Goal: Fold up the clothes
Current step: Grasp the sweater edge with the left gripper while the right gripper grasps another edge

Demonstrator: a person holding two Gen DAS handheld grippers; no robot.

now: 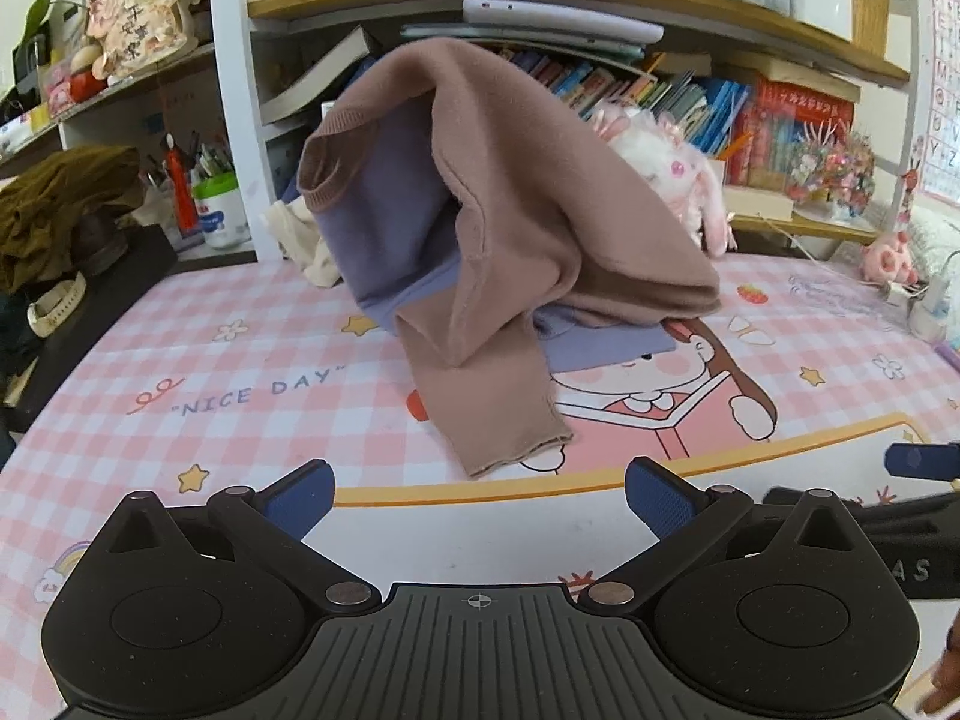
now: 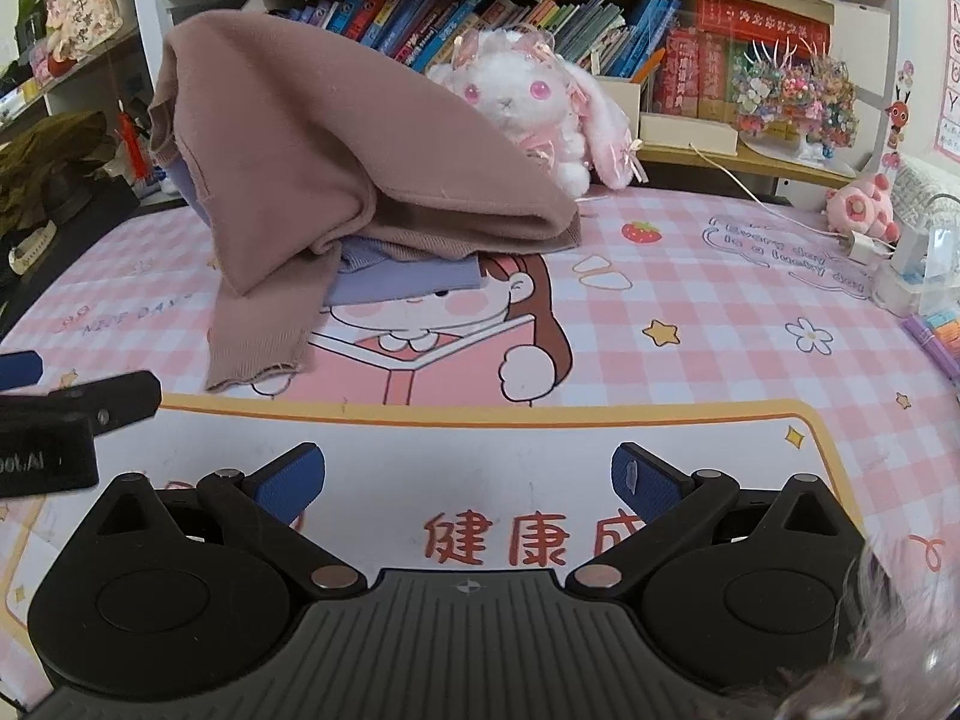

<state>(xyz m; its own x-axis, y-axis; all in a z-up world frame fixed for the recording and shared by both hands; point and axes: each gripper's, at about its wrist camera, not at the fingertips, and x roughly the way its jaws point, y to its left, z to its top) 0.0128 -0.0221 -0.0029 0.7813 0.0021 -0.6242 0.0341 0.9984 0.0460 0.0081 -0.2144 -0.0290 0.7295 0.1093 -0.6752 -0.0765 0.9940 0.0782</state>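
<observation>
Left wrist view: our left tool (image 1: 479,495) is wide apart and holds nothing, and so is our right tool (image 2: 468,477). Farther off, the brown sweater (image 1: 516,228) sits heaped on the pink bench (image 1: 240,384), before the bookshelf (image 1: 600,6).

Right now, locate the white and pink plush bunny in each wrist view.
Left wrist: the white and pink plush bunny sits right of centre, partly hidden behind the brown and purple sweater.
Right wrist: it sits upper centre, in full view.
Shared landmark: the sweater's hanging brown sleeve.
</observation>
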